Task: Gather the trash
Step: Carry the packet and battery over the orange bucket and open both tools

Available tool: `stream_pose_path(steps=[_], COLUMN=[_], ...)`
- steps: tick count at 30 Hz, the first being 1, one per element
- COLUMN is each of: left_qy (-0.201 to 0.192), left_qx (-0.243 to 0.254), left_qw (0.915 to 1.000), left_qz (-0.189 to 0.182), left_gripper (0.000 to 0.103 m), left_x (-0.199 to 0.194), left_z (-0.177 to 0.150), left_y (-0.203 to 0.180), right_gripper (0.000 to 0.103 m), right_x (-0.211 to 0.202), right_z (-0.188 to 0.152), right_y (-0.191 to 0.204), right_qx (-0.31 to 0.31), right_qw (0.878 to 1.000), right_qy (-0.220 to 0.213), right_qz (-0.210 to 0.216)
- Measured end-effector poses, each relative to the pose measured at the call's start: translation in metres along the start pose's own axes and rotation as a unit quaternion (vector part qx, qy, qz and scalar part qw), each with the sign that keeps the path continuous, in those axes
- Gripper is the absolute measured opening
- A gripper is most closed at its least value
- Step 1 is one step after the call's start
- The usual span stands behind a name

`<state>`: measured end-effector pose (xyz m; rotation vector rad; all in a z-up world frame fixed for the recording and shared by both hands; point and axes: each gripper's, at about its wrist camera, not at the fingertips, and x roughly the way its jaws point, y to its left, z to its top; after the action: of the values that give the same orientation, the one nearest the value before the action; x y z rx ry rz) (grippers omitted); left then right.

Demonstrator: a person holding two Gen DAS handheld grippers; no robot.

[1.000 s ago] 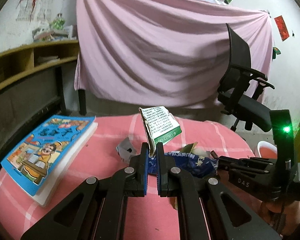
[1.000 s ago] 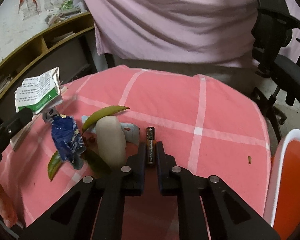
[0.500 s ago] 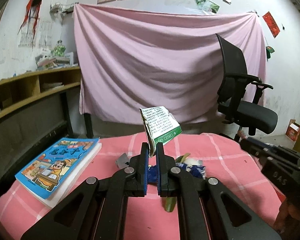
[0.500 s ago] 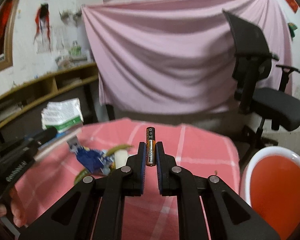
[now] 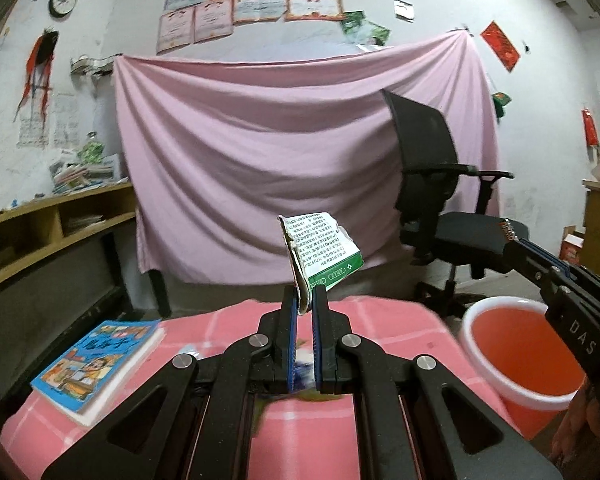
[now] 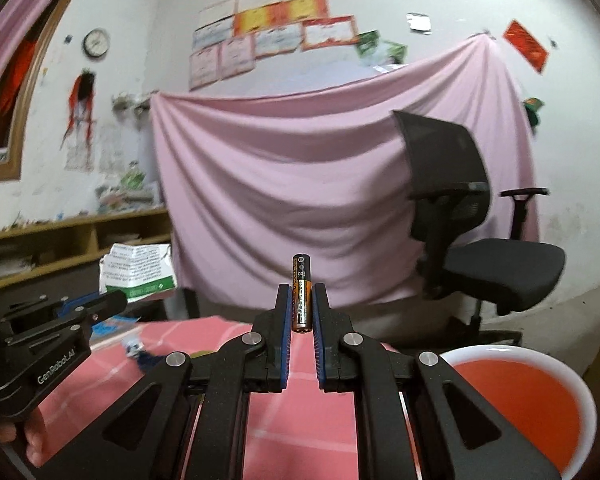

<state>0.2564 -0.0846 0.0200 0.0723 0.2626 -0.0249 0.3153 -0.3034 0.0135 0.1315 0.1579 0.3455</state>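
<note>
We hold a torn paper packet (image 5: 322, 254) clenched in our left gripper (image 5: 304, 308) and an upright battery (image 6: 301, 294) in our right gripper (image 6: 301, 312), both above the pink table (image 5: 380, 320). The orange bin (image 5: 512, 352) stands beside the table, a children's book (image 5: 96, 360) on it, an office chair (image 5: 440, 208) beyond.

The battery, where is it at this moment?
In the right wrist view the battery stands upright, clamped in the right gripper, lifted above the pink table. The orange bin lies below to its right.
</note>
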Motion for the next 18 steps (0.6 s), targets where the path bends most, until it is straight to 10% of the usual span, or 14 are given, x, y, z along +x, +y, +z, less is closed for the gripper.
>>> stream_pose_path(steps=[8,18], left_qy=[-0.003,0.068], left_qx=[0.019,0.025], left_qw=[0.9978,0.9849], left_qz=[-0.063,-0.157], left_gripper=[0.004,0.004], left_x=[0.008,0.049], left_z=[0.022,0.025], left_y=[-0.071,-0.159], right_gripper=[0.008,0.008], right_x=[-0.028,-0.029], right_z=[0.013,-0.001], right_y=[-0.067,-0.144], right_qx=[0.051,0.128], right_qw=[0.996,0.981], right_qy=[-0.017,0.060], right_qz=[-0.070,-0.133])
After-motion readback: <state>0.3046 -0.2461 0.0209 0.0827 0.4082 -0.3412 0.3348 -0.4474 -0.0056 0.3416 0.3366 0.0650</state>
